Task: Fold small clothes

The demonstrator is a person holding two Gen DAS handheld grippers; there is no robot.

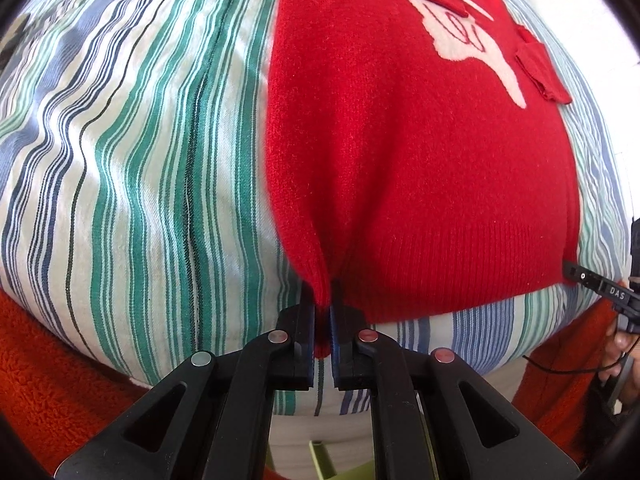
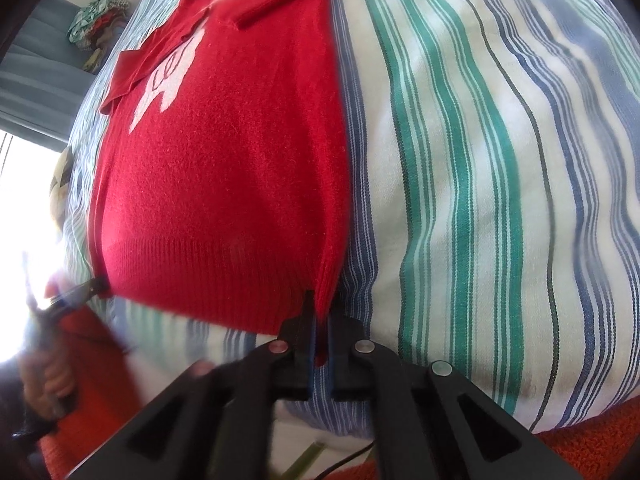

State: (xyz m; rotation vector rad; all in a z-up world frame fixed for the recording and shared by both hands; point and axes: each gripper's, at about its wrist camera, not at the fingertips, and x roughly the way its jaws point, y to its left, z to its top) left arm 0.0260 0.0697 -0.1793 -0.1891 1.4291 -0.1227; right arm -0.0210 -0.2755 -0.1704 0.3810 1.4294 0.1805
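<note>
A small red knit sweater (image 1: 420,168) with a white figure on its chest lies flat on a striped cloth (image 1: 140,160), sleeves folded in across the top. My left gripper (image 1: 322,308) is shut on the sweater's near left hem corner, the red rib pinched between its blue pads. In the right wrist view the same sweater (image 2: 224,184) spreads to the left, and my right gripper (image 2: 321,312) is shut on its near right hem corner. The tip of the right gripper (image 1: 588,278) shows at the hem's far end in the left wrist view.
The striped cloth (image 2: 460,184) covers a rounded cushion-like surface. Orange fleece (image 1: 36,364) of the person's sleeves lies along the near edge, with a hand (image 2: 44,376) at lower left. A pile of patterned clothes (image 2: 98,16) sits at the far left.
</note>
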